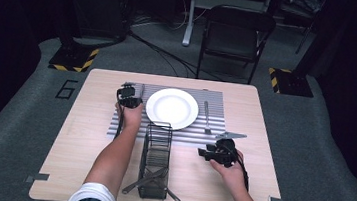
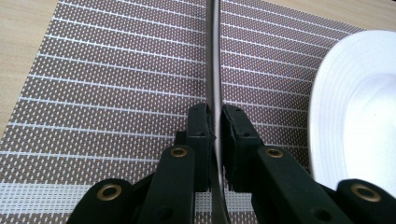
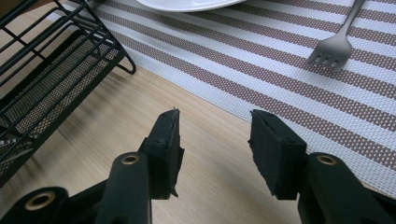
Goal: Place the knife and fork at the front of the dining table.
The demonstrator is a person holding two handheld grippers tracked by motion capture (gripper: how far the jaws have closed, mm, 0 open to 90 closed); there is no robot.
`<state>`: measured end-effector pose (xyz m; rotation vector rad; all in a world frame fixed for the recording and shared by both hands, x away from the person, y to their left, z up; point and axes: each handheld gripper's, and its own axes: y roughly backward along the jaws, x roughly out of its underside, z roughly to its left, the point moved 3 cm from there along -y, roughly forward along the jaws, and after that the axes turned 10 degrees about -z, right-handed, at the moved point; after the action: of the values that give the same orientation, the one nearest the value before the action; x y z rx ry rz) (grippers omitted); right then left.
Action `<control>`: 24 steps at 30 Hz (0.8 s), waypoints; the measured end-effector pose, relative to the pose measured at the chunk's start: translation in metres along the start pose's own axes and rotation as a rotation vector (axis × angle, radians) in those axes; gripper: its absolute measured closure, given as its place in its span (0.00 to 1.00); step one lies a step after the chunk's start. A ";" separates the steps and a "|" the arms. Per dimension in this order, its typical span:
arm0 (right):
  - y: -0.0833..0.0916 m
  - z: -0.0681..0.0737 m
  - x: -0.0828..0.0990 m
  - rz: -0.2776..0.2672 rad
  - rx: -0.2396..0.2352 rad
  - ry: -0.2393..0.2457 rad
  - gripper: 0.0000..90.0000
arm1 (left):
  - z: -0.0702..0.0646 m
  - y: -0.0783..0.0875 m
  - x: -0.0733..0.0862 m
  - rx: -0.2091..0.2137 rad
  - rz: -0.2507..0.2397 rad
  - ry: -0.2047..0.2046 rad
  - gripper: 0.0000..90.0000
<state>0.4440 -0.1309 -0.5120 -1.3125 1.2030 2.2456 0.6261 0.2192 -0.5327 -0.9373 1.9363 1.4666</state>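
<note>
Left claw [image 2: 214, 123] grips one knife [image 2: 212, 70]; one plate [image 1: 172, 108], one fork [image 1: 206, 115].

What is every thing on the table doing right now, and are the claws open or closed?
Left gripper: fingers shut on the knife.
Knife: held on edge over the placemat, left of the plate.
Right gripper: open, holding nothing, above the table.
Plate: empty, on the placemat.
Fork: lying flat, right of the plate.
Wire basket: holds cutlery.

White plate [image 1: 172, 108], brown-and-white striped placemat [image 2: 116, 70], black wire basket [image 1: 156, 158], black grippers.
</note>
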 end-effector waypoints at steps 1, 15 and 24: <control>0.000 0.000 0.000 0.001 -0.002 0.002 0.58 | 0.000 0.000 0.000 0.001 0.003 -0.001 0.91; -0.001 0.000 0.001 0.004 -0.004 0.007 0.58 | 0.001 0.001 0.000 -0.004 0.003 -0.002 0.91; -0.002 0.000 0.000 0.003 0.001 0.003 0.58 | 0.003 0.002 0.000 0.000 -0.007 0.010 0.90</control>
<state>0.4445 -0.1298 -0.5132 -1.3151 1.2081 2.2450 0.6246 0.2227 -0.5328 -0.9521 1.9388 1.4607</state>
